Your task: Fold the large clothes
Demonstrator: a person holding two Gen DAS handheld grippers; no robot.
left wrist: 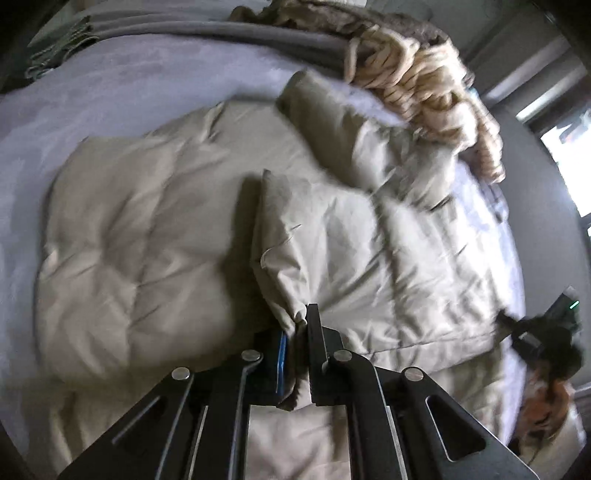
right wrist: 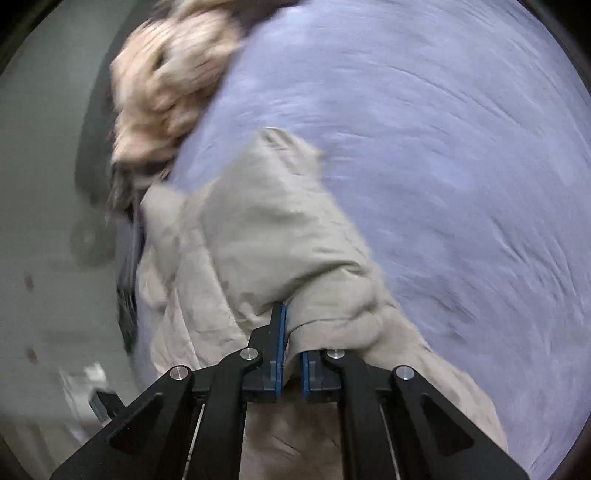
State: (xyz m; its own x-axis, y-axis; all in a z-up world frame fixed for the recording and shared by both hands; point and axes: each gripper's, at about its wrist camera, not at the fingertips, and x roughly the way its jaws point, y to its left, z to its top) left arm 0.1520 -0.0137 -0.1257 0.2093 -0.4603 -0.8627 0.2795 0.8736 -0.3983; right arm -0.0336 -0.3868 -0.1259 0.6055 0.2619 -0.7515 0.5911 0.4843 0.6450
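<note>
A large beige padded jacket (left wrist: 155, 229) lies spread on a lilac bed sheet (left wrist: 110, 92). My left gripper (left wrist: 295, 332) is shut on a fold of the jacket's edge and holds it lifted over the jacket's middle. In the right wrist view my right gripper (right wrist: 291, 343) is shut on another bunched part of the beige jacket (right wrist: 258, 229), which hangs from the jaws above the sheet (right wrist: 443, 147). The right gripper also shows in the left wrist view (left wrist: 535, 332) at the jacket's right edge, blurred.
A chunky cream knitted blanket (left wrist: 424, 85) lies at the bed's far right corner and also shows in the right wrist view (right wrist: 166, 92). Grey pillows (left wrist: 184, 26) line the head of the bed. A grey floor (right wrist: 44, 184) lies beside the bed.
</note>
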